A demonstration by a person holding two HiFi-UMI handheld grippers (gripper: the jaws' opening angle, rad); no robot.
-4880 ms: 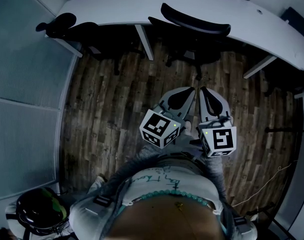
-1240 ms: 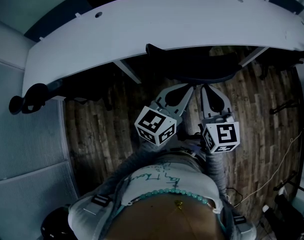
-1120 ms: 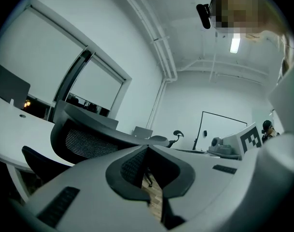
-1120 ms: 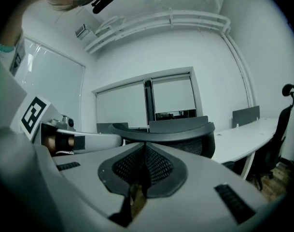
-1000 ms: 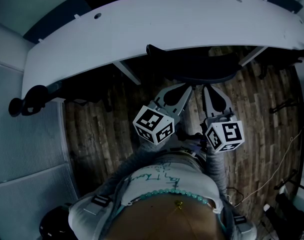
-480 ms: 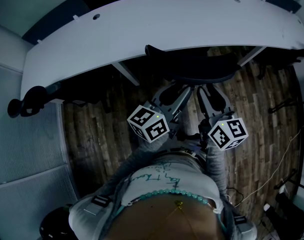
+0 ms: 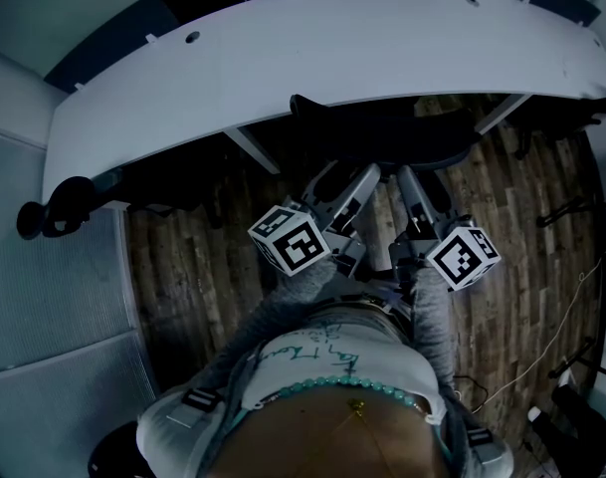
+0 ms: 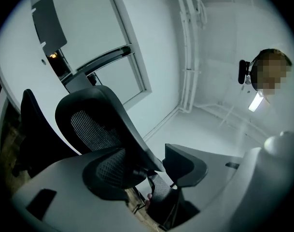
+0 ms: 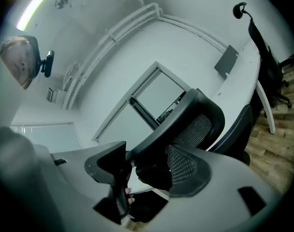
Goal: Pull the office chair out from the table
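The black mesh-backed office chair (image 7: 382, 132) is tucked under the curved white table (image 7: 312, 53). Both grippers point at the top of its backrest. My left gripper (image 7: 340, 179) sits at the backrest's left part, my right gripper (image 7: 422, 179) at its right part. In the left gripper view the chair back (image 8: 96, 124) rises just beyond my left gripper (image 8: 151, 161); its jaws are opening, with the backrest's rim in the gap and the pads off it. The right gripper view shows the chair back (image 9: 185, 129) the same way: my right gripper (image 9: 137, 166) is opening, rim between the pads, untouched.
A second black chair (image 7: 54, 212) stands at the table's left end, also seen as the dark chair (image 8: 33, 124) and the far chair (image 9: 267, 57). White table legs (image 7: 251, 149) flank the chair. Wooden floor (image 7: 193, 267) lies below, grey wall panels (image 7: 54, 307) at left, cables (image 7: 541, 357) at right.
Both grippers' jaws have spread from shut to wide. Each gripper rolled, its marker cube swinging outward. The left gripper edged toward the chair back. The chair has not moved.
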